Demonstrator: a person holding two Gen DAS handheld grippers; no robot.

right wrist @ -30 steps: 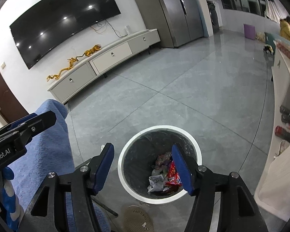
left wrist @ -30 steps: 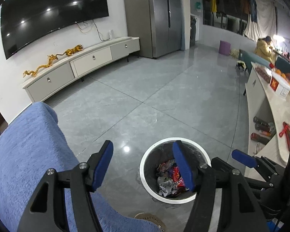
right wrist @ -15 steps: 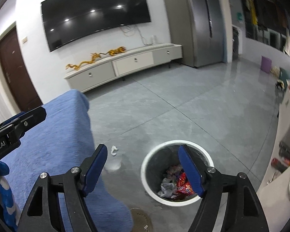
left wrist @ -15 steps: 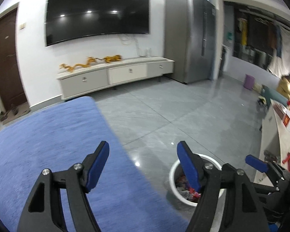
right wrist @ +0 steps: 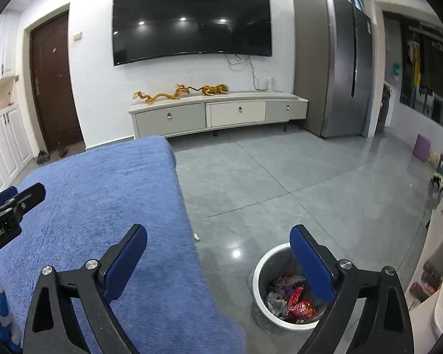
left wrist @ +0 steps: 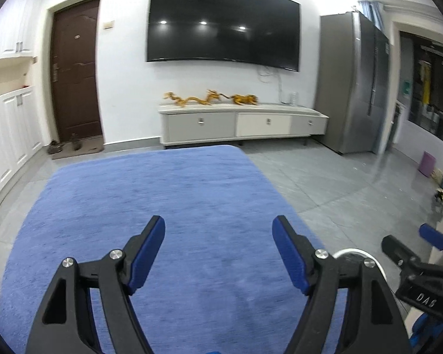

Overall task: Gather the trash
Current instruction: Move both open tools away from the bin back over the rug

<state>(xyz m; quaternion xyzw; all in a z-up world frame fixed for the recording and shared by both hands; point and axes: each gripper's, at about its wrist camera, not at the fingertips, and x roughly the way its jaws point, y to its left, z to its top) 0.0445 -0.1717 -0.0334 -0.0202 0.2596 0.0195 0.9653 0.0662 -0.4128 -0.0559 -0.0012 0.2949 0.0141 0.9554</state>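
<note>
Nearest the right wrist camera, the right gripper (right wrist: 218, 253) has its jaws opening, already very wide, with nothing between them. The left gripper (left wrist: 218, 246) is also opening, about half spread and empty, above the blue cover (left wrist: 162, 206). Just beyond the right jaws stands the trash bin (right wrist: 261, 298), wrappers (right wrist: 298, 306) lying inside it. Farther out, a small white scrap (right wrist: 196, 237) lies on the grey floor (right wrist: 280, 183) at the cover's edge. That scrap looks like the next pick: come down over it with jaws wide, pinch low against the tile, then carry it across to the bin. The TV cabinet (right wrist: 218, 112) lies well beyond.
</note>
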